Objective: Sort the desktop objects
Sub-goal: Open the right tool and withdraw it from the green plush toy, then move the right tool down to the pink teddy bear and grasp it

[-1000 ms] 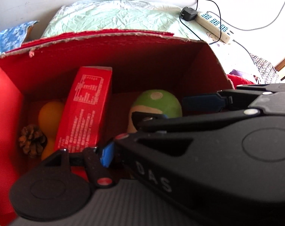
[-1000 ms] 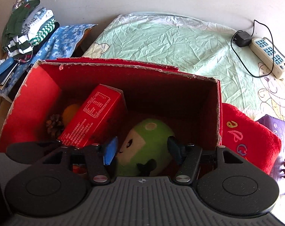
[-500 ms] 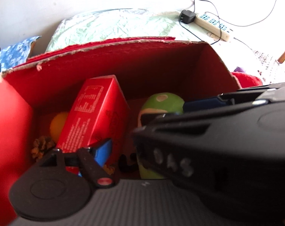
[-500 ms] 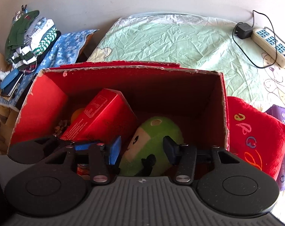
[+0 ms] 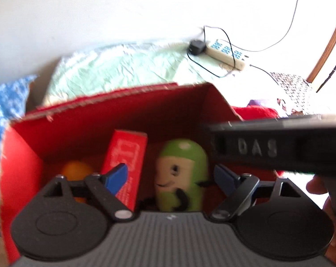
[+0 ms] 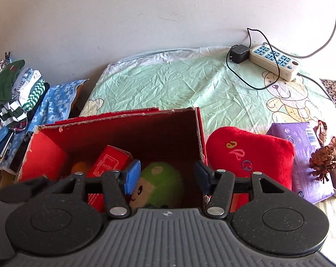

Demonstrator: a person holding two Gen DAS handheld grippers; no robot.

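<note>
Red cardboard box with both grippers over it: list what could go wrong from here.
1. The left gripper and right gripper hang close together over the red cardboard box; they could collide.
2. The red rectangular carton leans against the green plush toy; a nudge may topple it.
3. The brown pine cone outside sits near the table edge and could fall.

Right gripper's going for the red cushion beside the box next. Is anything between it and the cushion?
Partly. The right gripper, open and empty, sits over the red box, whose right wall stands between it and the red cushion. The cushion's top is bare.
</note>
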